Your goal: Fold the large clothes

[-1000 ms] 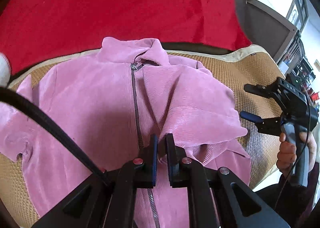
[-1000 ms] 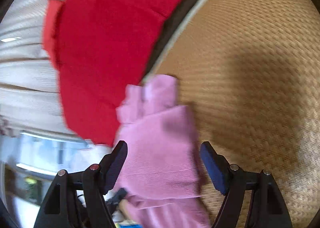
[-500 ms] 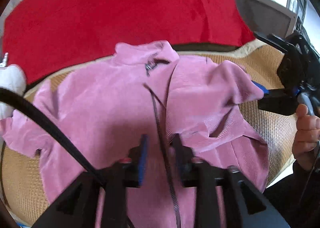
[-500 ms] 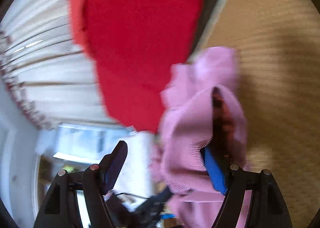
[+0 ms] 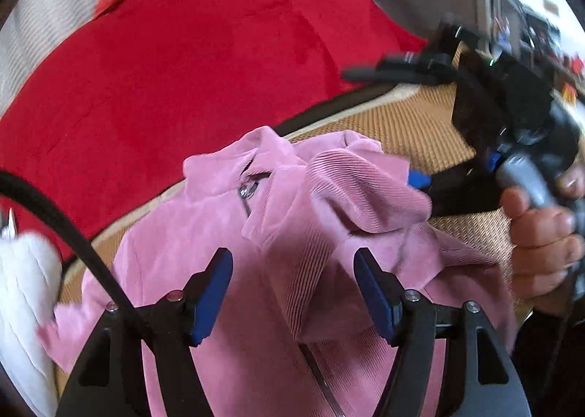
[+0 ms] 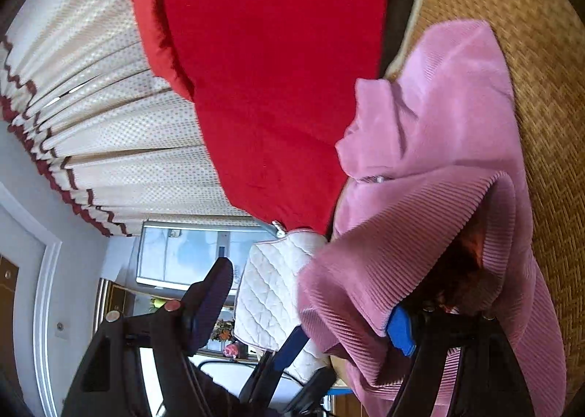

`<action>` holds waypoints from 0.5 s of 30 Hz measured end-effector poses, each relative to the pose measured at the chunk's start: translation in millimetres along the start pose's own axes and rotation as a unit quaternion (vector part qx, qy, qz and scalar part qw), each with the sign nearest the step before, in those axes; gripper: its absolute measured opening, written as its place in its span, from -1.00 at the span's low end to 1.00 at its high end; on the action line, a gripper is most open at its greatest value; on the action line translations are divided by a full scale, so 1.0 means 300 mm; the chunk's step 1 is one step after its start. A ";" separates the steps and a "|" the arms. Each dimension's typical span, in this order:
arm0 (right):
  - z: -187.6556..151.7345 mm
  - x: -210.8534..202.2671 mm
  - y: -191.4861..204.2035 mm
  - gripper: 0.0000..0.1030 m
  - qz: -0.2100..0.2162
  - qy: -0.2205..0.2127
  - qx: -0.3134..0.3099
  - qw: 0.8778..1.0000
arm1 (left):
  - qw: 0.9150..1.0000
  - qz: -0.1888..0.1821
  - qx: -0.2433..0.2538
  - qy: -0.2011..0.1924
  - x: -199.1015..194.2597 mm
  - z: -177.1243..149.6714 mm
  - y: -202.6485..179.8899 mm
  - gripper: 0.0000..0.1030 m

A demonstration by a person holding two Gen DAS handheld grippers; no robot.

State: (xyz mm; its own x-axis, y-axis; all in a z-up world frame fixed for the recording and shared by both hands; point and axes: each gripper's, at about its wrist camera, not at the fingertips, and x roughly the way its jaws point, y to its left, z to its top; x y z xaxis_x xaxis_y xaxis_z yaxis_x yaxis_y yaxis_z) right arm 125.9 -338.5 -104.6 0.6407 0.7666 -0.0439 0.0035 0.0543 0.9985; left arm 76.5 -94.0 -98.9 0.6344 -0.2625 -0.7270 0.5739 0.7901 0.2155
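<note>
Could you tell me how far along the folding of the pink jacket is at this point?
Early on. Done: the pink jacket lies zipped on the woven mat, one sleeve folded across its front. In hand: the left gripper is opening above that sleeve, gripping nothing; the open right gripper has one finger tucked under the folded fabric. Left: the other sleeve and folding the body.

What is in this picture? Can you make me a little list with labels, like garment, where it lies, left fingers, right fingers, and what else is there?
garment: pink jacket, zipped, with a folded flap on top
lies on: woven mat
left gripper: opening, pads not pressing the jacket
right gripper: open; one blue-padded finger slid under the jacket's flap, the other in the air
behind: red cloth
at the side: white quilted cushion
</note>
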 end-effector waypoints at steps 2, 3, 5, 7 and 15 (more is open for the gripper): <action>0.007 -0.030 0.026 0.53 0.013 -0.010 -0.011 1.000 | 1.000 -0.010 0.006 0.010 0.034 0.024 -0.008 0.35; 0.011 -0.039 0.040 0.53 0.021 -0.012 -0.017 1.000 | 1.000 -0.016 0.008 0.016 0.051 0.039 -0.010 0.35; 0.013 -0.055 0.056 0.53 0.036 -0.008 -0.023 0.999 | 1.000 -0.017 0.014 0.021 0.078 0.068 -0.017 0.35; 0.009 -0.063 0.075 0.53 0.053 0.000 -0.032 0.998 | 0.999 -0.023 0.024 0.015 0.082 0.098 -0.036 0.35; -0.023 -0.063 0.147 0.53 0.099 0.035 -0.072 0.992 | 0.999 -0.041 0.030 0.018 0.095 0.109 -0.051 -0.72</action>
State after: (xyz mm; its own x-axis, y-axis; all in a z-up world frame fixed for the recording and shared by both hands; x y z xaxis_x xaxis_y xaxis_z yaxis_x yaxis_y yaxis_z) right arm 108.7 -346.2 -59.8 0.5624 0.8141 0.1451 -0.2295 -0.0149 0.9732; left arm 102.7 -131.7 -101.7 0.5655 -0.3030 -0.7671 0.6531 0.7325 0.1922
